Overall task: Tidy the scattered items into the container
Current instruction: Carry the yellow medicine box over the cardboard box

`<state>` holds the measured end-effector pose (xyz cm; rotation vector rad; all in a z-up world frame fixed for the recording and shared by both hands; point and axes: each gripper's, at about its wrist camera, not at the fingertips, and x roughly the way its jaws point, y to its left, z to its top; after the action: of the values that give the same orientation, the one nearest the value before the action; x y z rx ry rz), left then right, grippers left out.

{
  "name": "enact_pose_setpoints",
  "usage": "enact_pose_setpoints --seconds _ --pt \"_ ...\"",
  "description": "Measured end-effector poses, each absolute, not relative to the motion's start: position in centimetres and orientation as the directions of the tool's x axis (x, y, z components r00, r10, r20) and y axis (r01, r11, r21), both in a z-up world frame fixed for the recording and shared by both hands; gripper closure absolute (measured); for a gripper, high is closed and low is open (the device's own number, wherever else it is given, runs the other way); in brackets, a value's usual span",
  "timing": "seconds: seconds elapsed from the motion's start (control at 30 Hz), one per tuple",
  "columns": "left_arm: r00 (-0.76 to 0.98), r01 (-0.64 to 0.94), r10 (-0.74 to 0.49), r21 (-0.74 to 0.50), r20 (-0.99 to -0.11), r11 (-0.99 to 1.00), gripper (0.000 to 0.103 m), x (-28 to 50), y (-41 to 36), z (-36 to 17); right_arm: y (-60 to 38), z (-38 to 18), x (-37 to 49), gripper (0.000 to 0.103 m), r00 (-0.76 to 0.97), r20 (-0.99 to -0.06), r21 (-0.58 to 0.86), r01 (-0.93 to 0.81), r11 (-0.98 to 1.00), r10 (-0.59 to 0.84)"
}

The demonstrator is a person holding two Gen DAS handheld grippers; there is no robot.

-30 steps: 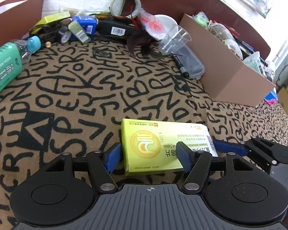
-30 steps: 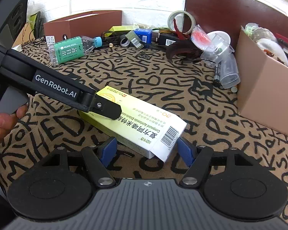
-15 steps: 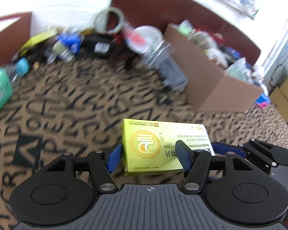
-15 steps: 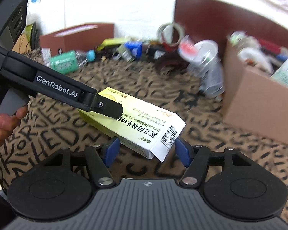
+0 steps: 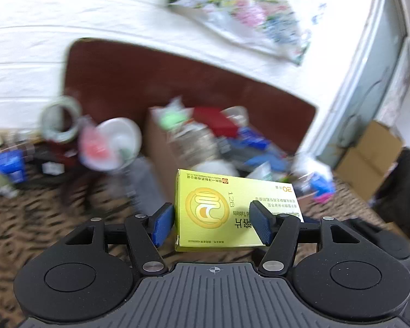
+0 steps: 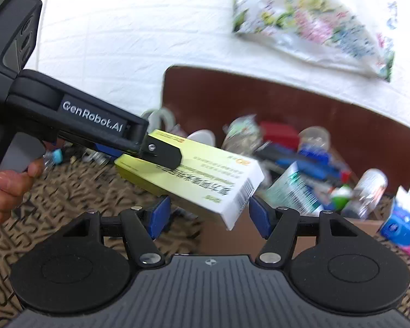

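The yellow-green medicine box (image 5: 232,213) is clamped betw. the blue pads (image 5: 162,224) of the left gripper (image 5: 213,222), one pad on each long side, and is held clear of the patterned cloth (image 5: 27,218). In the right wrist view the same box (image 6: 202,175) is seen gripped near its yellow end by the left gripper (image 6: 161,153), w/ its white barcode end jutting toward the camera. The right gripper (image 6: 209,216) is held w/ fingers apart; the box's barcode corner is seen betw. its pads, but whether they touch it can't be told. The left hand (image 6: 8,188) is wrapped round the left gripper's handle. The cardboard box (image 6: 259,232), already filled w/ bottles, tubes and packets, is seen just beyond and below the held box; its brown side (image 5: 155,147) is also seen in the left wrist view. A tape roll (image 5: 60,123) and a white bowl (image 5: 123,139) are seen to the container's left on the cloth, blurred. Much of both views is smeared.
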<state>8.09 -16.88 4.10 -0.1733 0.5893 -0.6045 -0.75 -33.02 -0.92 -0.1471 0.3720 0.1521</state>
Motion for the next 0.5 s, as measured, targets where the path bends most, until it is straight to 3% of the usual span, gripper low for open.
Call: enact_pose_setpoints --seconds 0.17,0.5 --pt "0.689 0.516 -0.583 -0.273 -0.430 0.812 0.030 9.7 -20.6 6.2 -35.4 0.4 0.8 0.034 0.942 -0.329 -0.125 -0.112 0.986 0.065" --pt "0.677 0.537 -0.590 -0.253 -0.440 0.805 0.029 14.8 -26.0 7.3 -39.8 1.0 5.4 0.034 0.944 -0.329 -0.121 -0.067 0.990 0.023"
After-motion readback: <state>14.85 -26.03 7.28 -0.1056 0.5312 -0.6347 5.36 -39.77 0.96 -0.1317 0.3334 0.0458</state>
